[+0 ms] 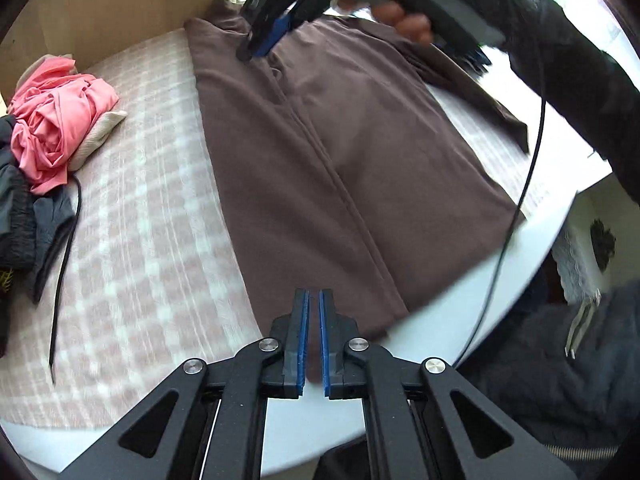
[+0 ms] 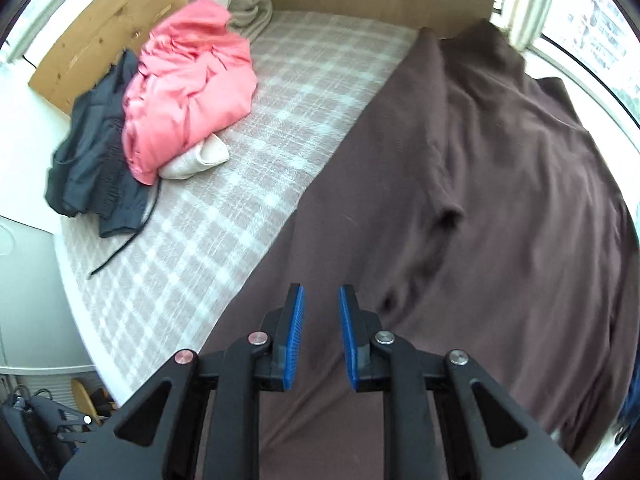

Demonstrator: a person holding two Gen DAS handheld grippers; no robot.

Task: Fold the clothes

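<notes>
A checked pink-and-white cover (image 2: 256, 184) is spread over the table, and most of its right side is taken up by a brown garment (image 2: 500, 208), laid flat with a lengthwise fold or seam running down its middle. In the left wrist view the garment reaches from the far wall to the near edge of the table. A heap of unfolded clothes lies well apart from it at the far left corner: a pink garment (image 2: 188, 96) on top, a dark grey one (image 2: 92, 164) beside it, and a beige piece (image 2: 244, 4) behind.

The left gripper (image 1: 314, 300) is held above the garment's near end, its blue pads brought almost together; nothing is seen between them. The right gripper (image 2: 322, 300) is poised over the brown cloth with its jaws apart and empty. In the left wrist view its tip (image 1: 250, 50) appears to touch the garment's far end, though blur prevents certainty. A gloved hand (image 1: 404, 8) grips its handle.
</notes>
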